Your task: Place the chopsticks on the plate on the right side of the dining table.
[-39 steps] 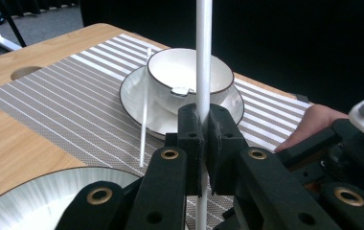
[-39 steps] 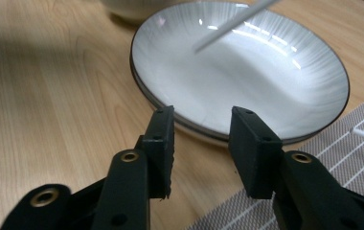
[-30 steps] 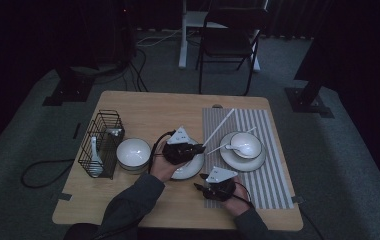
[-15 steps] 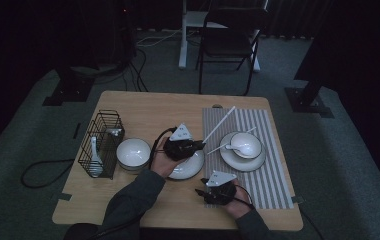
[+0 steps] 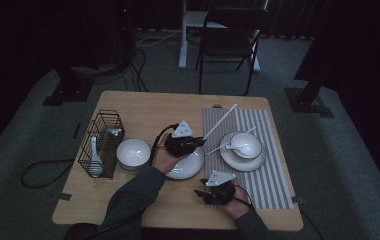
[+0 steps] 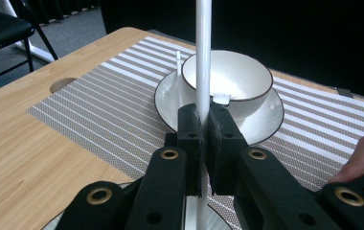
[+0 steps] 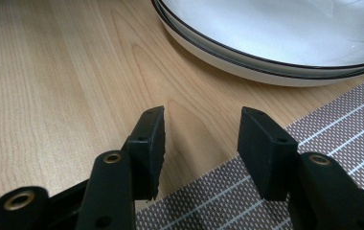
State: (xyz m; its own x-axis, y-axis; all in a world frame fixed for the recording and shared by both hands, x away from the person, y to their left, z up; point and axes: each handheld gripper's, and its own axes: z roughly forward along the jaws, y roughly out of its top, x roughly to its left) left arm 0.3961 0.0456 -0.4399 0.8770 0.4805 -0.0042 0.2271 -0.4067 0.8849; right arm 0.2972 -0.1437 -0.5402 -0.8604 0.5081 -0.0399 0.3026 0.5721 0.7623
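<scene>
The chopstick [image 6: 203, 52] is clamped in your left gripper [image 6: 202, 120], slanting up over the striped mat [image 5: 273, 175] toward the table's far edge. Your right gripper [image 7: 201, 143] has just been opening; its jaws stand apart and empty by the near plate [image 7: 276, 52].
</scene>
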